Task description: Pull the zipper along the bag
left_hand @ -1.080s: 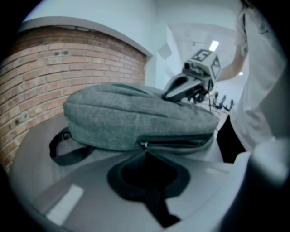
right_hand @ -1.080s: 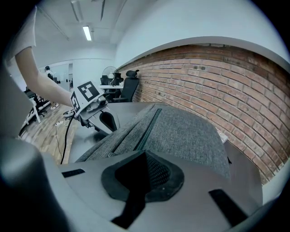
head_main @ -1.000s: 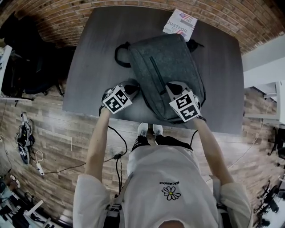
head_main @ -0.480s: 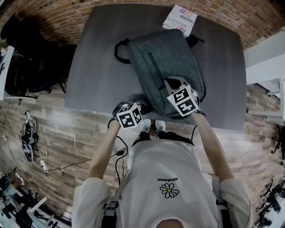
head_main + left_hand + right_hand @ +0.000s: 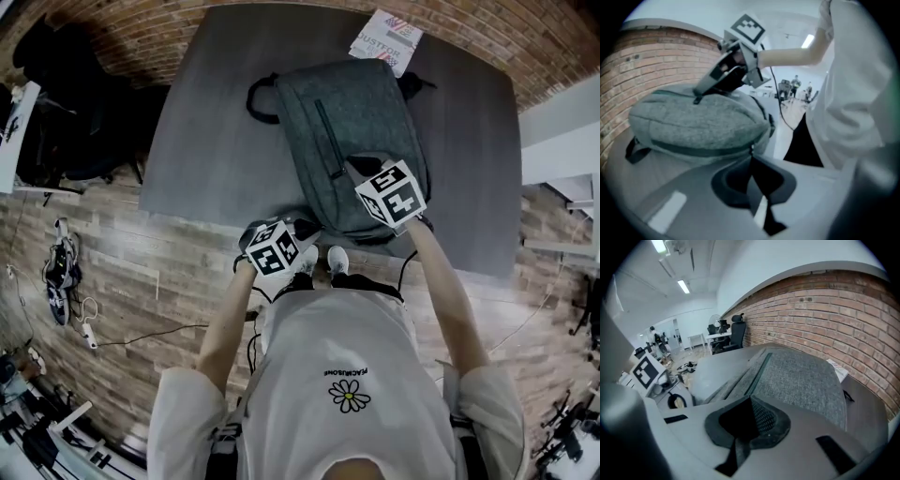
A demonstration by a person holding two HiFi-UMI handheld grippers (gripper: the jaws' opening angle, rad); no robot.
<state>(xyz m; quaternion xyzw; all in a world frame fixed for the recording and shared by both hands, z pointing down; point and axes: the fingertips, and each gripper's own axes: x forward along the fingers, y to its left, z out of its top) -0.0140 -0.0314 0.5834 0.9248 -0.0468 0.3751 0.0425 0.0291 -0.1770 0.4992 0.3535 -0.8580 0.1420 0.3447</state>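
A grey felt backpack [image 5: 361,122] lies flat on the dark grey table [image 5: 216,112]. My left gripper [image 5: 305,229] is at the bag's near edge, by the table's front edge. In the left gripper view the left gripper [image 5: 751,157] is shut, its tips meeting the end of the dark zipper line [image 5: 693,149], pinched on the small zipper pull [image 5: 751,149]. My right gripper [image 5: 354,167] is shut with its tips pressed on the bag's top face beside the front pocket zipper [image 5: 328,136]. The right gripper [image 5: 751,399] shows nothing clearly between its pads.
A printed booklet [image 5: 386,39] lies at the table's far edge, partly under the bag. The bag's black handle loop [image 5: 261,94] sticks out at its far left. A brick wall [image 5: 834,319] runs behind the table. A black office chair [image 5: 66,122] stands left of the table.
My left gripper has slid from the bag's left side round to its near edge, toward the person. The right gripper has stayed on the bag's top face.
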